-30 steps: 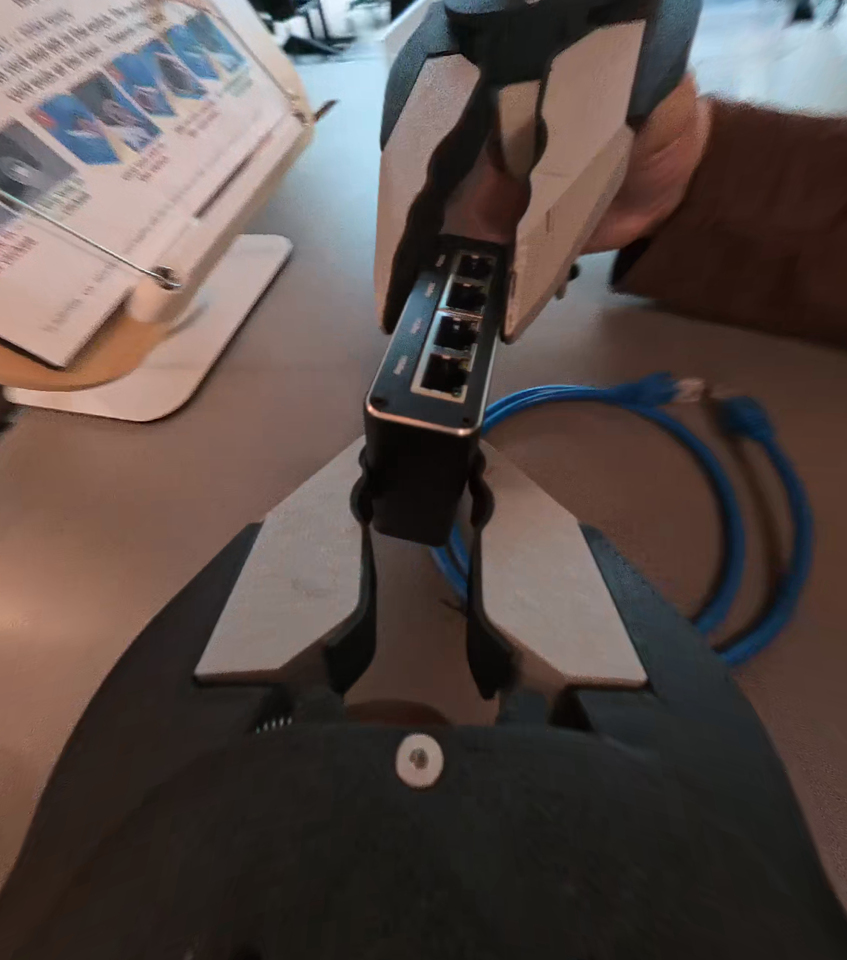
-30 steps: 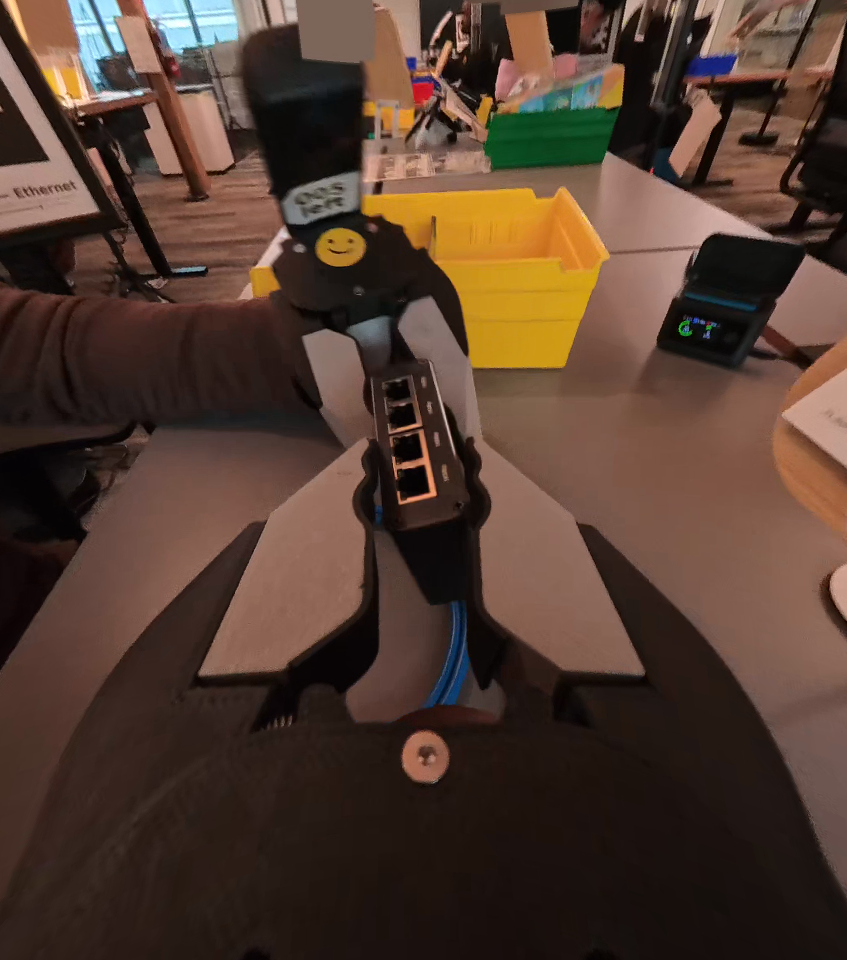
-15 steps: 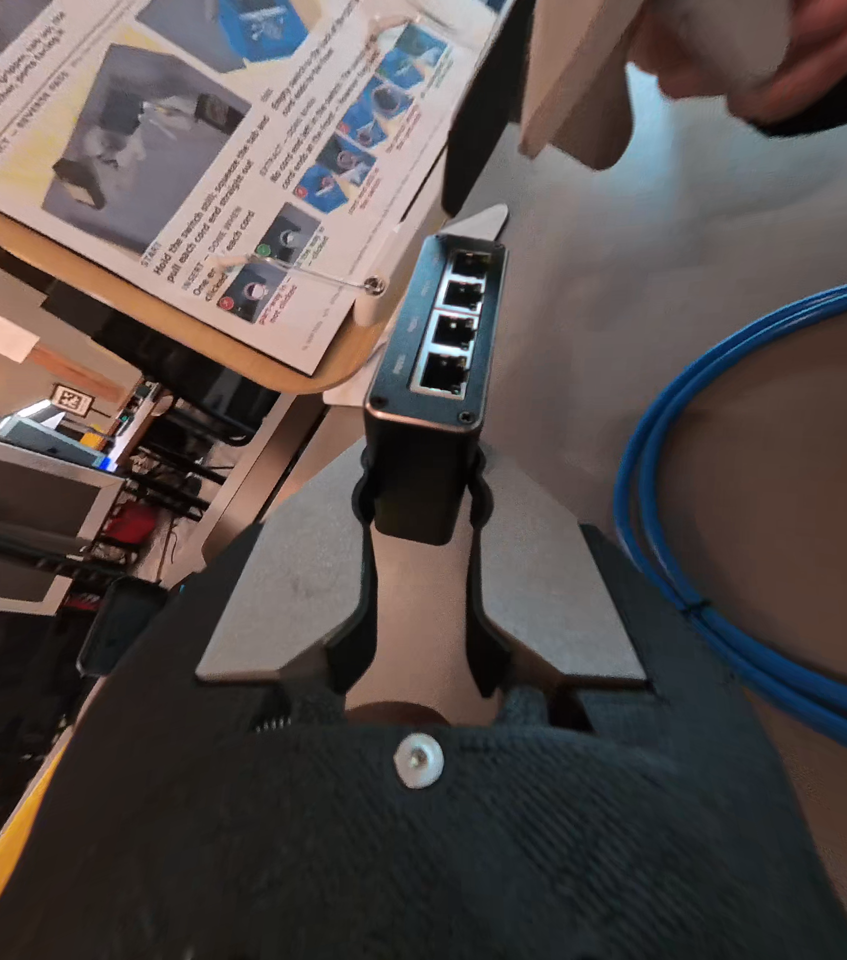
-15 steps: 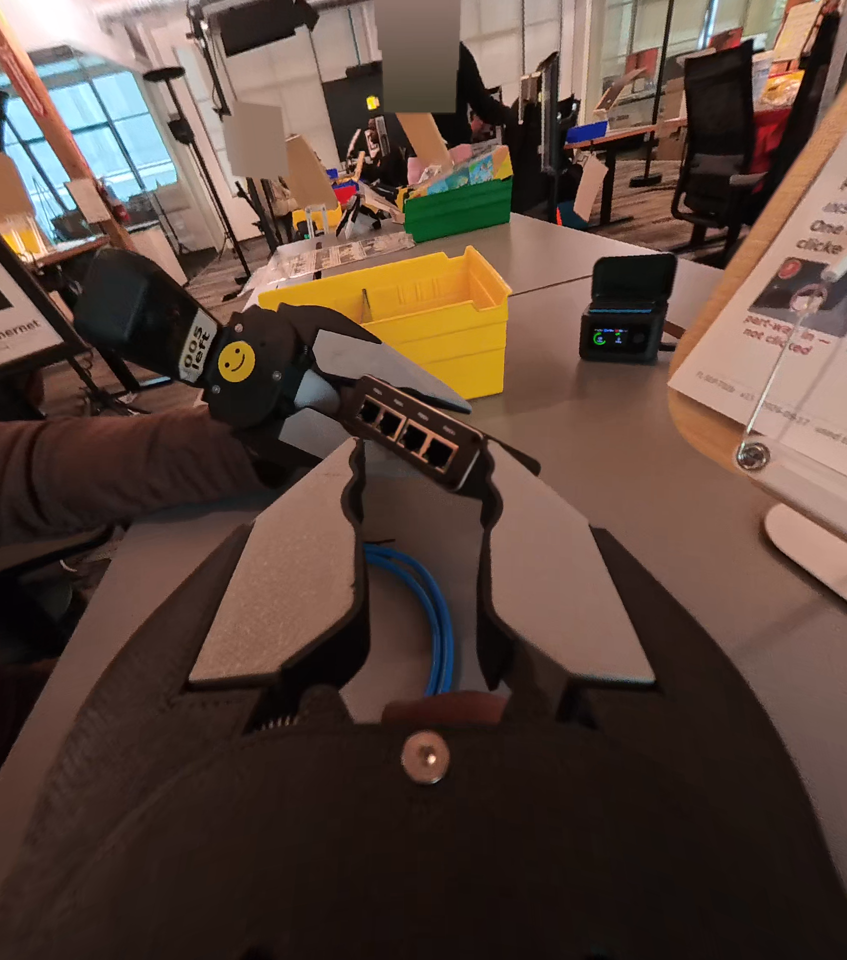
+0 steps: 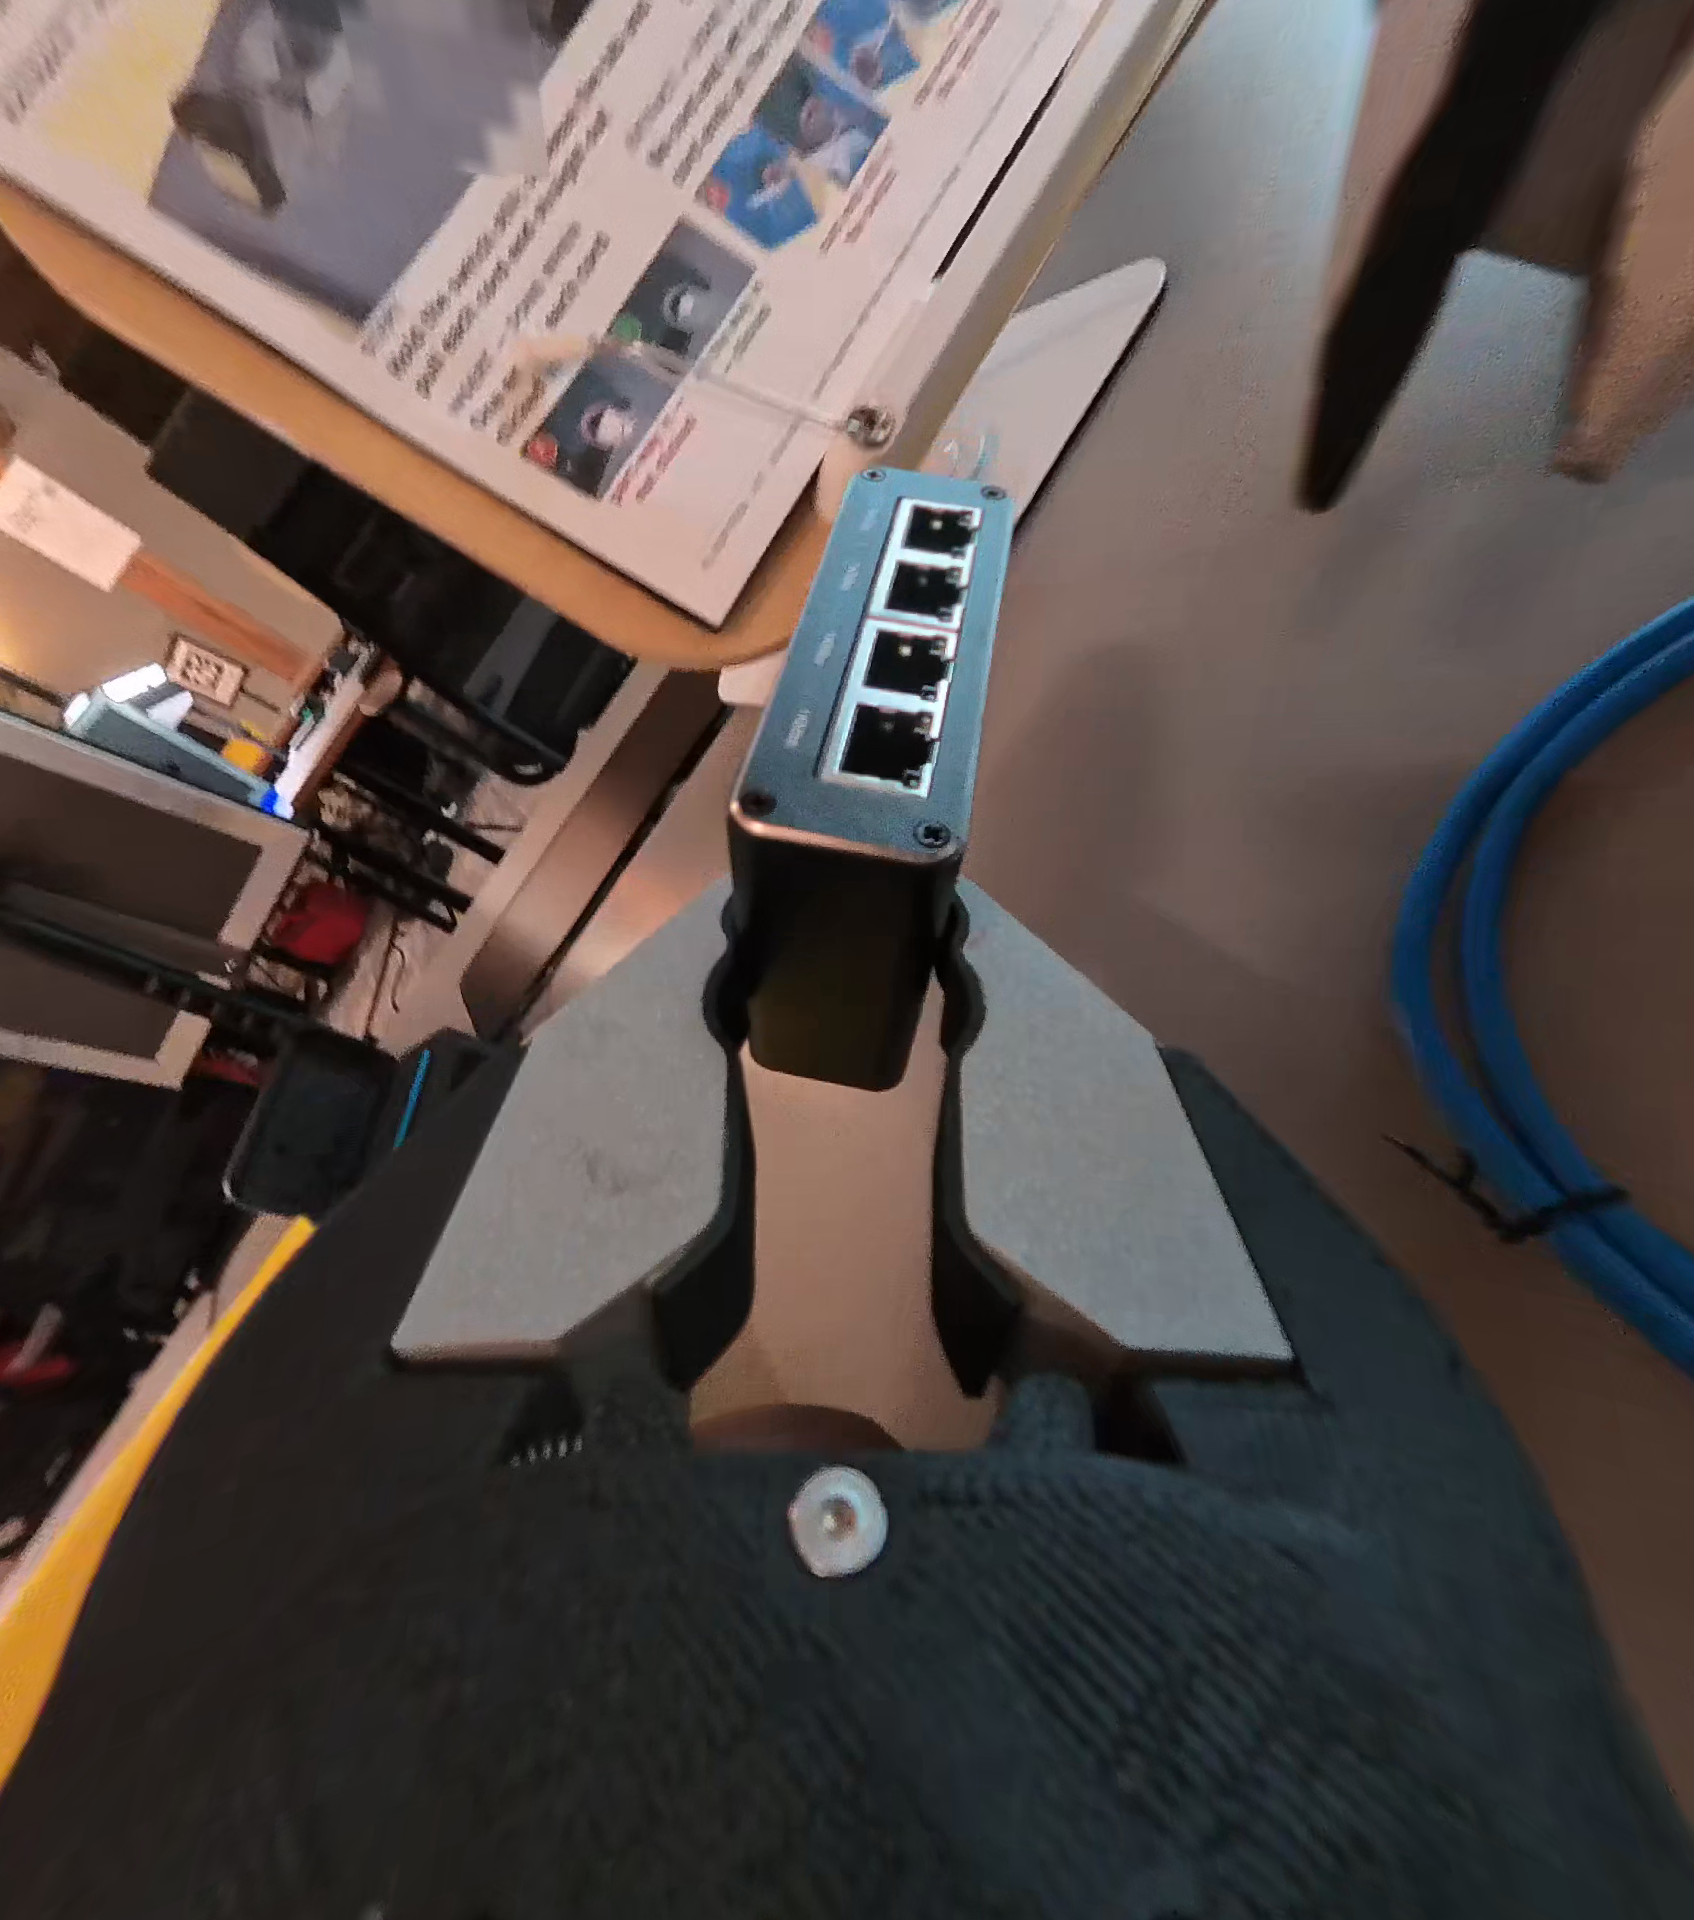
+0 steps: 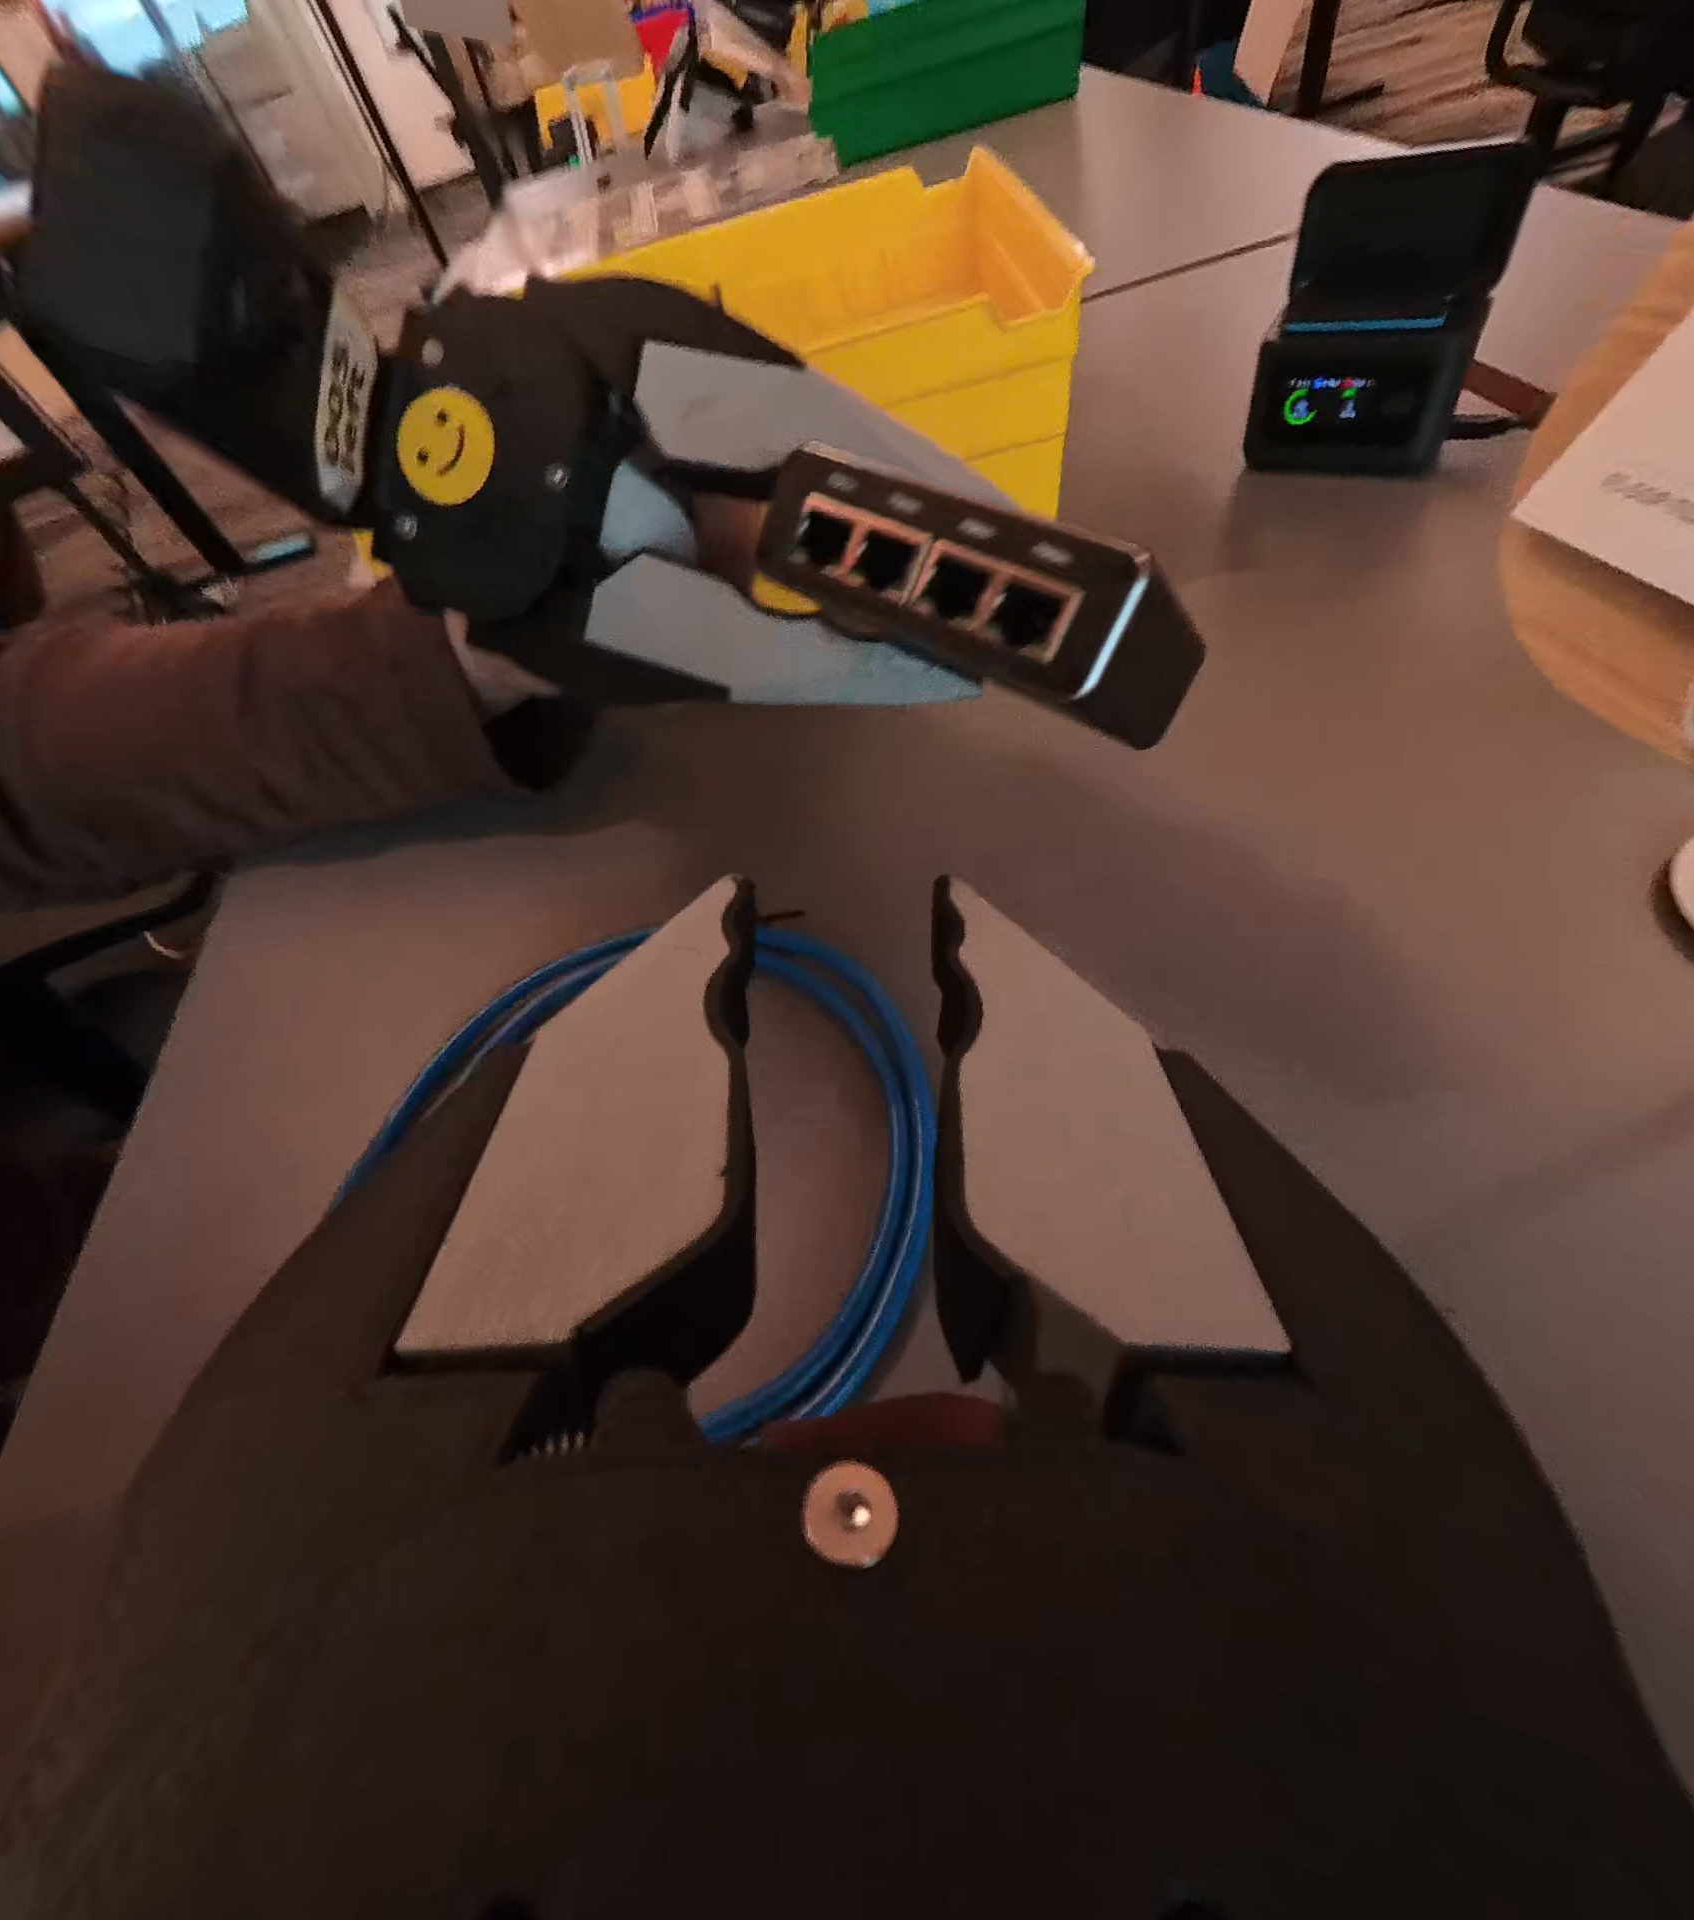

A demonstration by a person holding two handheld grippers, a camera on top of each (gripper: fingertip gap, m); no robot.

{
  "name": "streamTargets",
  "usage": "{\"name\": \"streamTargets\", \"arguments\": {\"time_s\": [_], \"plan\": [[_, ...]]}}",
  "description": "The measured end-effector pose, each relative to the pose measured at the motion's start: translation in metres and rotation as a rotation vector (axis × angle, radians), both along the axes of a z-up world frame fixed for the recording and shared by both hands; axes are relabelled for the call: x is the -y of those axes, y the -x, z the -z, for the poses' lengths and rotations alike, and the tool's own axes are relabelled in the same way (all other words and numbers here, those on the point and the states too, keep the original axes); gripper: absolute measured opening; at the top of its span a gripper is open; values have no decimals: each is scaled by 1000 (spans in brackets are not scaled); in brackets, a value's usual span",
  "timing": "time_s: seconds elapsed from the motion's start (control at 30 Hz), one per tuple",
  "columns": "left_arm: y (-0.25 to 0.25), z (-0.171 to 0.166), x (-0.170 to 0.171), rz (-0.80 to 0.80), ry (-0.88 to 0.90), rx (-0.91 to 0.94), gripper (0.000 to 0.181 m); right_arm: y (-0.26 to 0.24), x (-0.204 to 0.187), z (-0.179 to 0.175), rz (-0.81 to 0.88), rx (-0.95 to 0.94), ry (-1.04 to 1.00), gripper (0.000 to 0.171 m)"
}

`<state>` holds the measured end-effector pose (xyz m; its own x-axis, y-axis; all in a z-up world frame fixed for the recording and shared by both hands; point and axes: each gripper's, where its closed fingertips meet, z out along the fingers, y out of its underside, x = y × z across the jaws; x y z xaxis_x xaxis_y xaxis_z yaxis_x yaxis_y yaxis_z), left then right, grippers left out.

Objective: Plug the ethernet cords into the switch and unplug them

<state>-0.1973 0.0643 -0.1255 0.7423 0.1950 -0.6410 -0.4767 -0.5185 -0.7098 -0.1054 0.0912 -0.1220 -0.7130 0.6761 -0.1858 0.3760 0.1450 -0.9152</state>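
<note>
Left gripper [image 5: 841, 961] clamped the switch [image 5: 872, 717] above the desk [image 6: 1342, 935]; right gripper [image 6: 838, 935] gaped empty over the blue cords [image 6: 884, 1122] — a hasty grab risked snagging their zip-tied coil.
</note>
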Motion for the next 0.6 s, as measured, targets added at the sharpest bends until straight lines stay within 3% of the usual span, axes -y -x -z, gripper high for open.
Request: {"name": "streamTargets", "arguments": {"time_s": [0.27, 0.4, 0.47, 0.53, 0.6], "plan": [[1, 36, 1, -19, 102, 300, 32, -17, -5, 46, -34, 88, -264, 30], [-3, 45, -1, -1, 140, 325, 33, -17, -18, 75, -10, 139, -422, 30], [-2, 50, 0, -18, 171, 301, 32, -10, -28, 80, 40, 101, -520, 9], [1, 51, 0, -37, 172, 280, 33, 2, -47, 76, 152, 67, -587, 9], [3, 52, 0, -53, 164, 297, 32, 14, -84, 69, 367, 68, -653, 8]]}}
